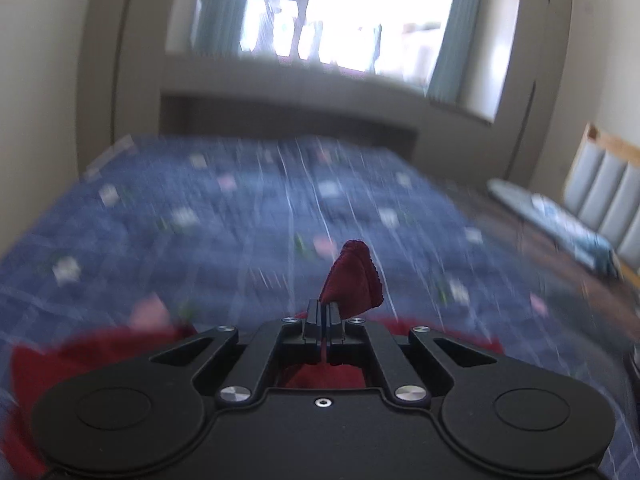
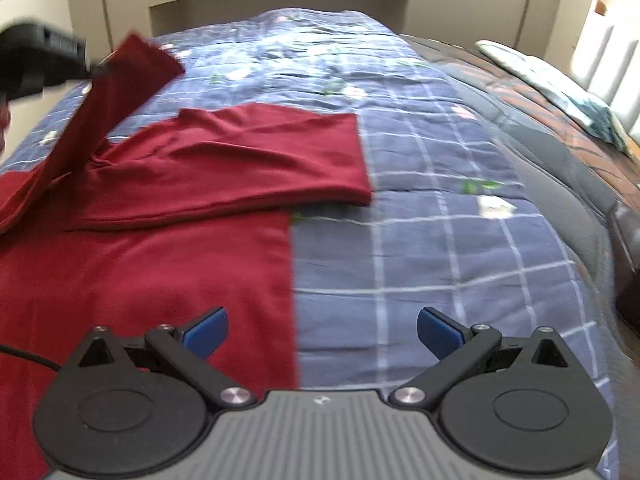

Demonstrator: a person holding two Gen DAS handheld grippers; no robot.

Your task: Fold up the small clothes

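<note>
Left wrist view first, and we're looking straight along our left claw (image 1: 323,312): its two black fingers are pressed tight together, pinching a fold of the dark red garment (image 1: 354,276), with a tuft of cloth poking up past the tips. More of that red fabric spreads out blurred beneath the claw's body. Ahead lies the bed (image 1: 240,208), covered in a blue checked quilt with little pale flower patches, all smeared by motion. Beyond it a window (image 1: 340,20) glows bright between grey-green curtains.

Over to the right wrist view, and our right claw (image 2: 322,330) is spread wide, blue pads (image 2: 206,330) well apart, nothing between them. It hovers above the straight edge where the red garment meets the quilt. Most of the garment lies flat on the left side of the bed, one sleeve (image 2: 240,152) folded across toward the middle and resting on the quilt. At upper left we catch the left claw again, dark and blurred, lifting the other sleeve (image 2: 120,80) clear off the bed, so the cloth runs up taut from the body of the garment. A pillow (image 2: 560,84) sits far right by the padded headboard (image 2: 604,60).
</note>
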